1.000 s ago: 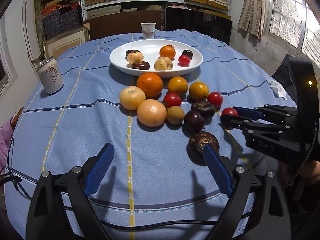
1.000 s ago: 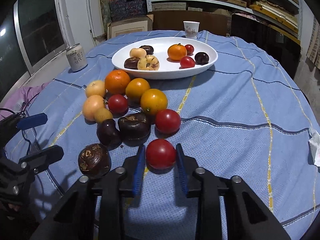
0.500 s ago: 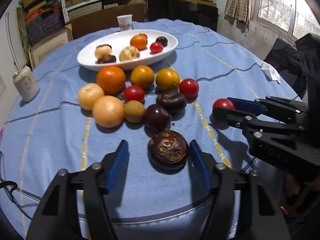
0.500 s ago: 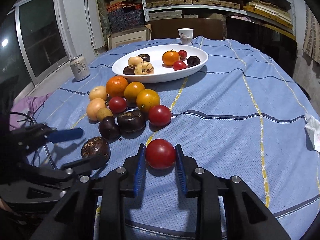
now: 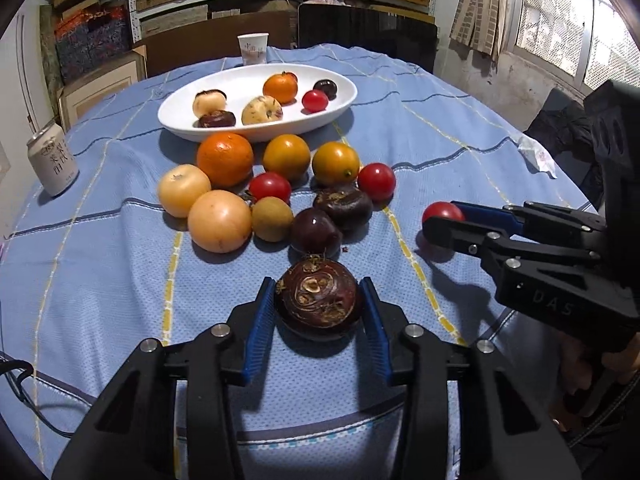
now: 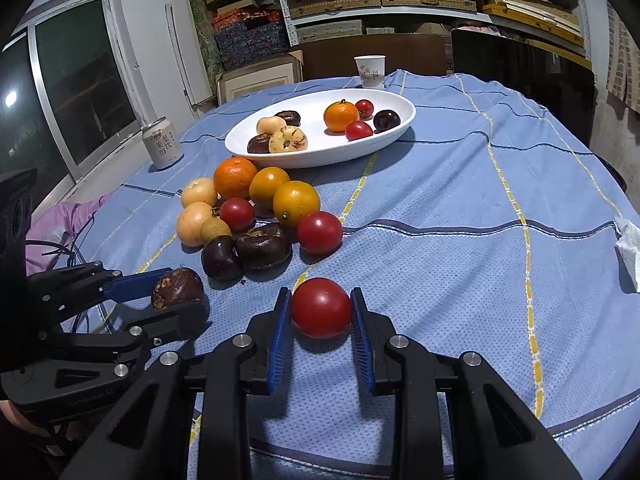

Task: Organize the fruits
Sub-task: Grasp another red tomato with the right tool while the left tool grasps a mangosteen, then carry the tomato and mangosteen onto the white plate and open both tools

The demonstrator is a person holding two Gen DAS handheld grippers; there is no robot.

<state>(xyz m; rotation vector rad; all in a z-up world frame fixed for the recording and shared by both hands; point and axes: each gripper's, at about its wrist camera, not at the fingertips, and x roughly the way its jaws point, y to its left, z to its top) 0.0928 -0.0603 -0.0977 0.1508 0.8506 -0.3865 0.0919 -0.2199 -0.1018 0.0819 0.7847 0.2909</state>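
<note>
My left gripper (image 5: 319, 300) is shut on a dark brown mangosteen (image 5: 319, 298), which sits low over the blue tablecloth; it also shows in the right wrist view (image 6: 177, 288). My right gripper (image 6: 321, 308) is shut on a red tomato (image 6: 321, 307), seen in the left wrist view (image 5: 442, 212) as well. A pile of loose fruits (image 5: 280, 188) lies between the grippers and a white oval plate (image 5: 256, 130) that holds several fruits.
A drink can (image 5: 53, 166) stands at the left edge of the table. A paper cup (image 5: 253, 48) stands behind the plate. A crumpled tissue (image 6: 629, 248) lies at the right. Shelves with boxes stand behind the table.
My left gripper moved forward around the mangosteen and closed on it. My right gripper kept hold of the tomato and lifted a little.
</note>
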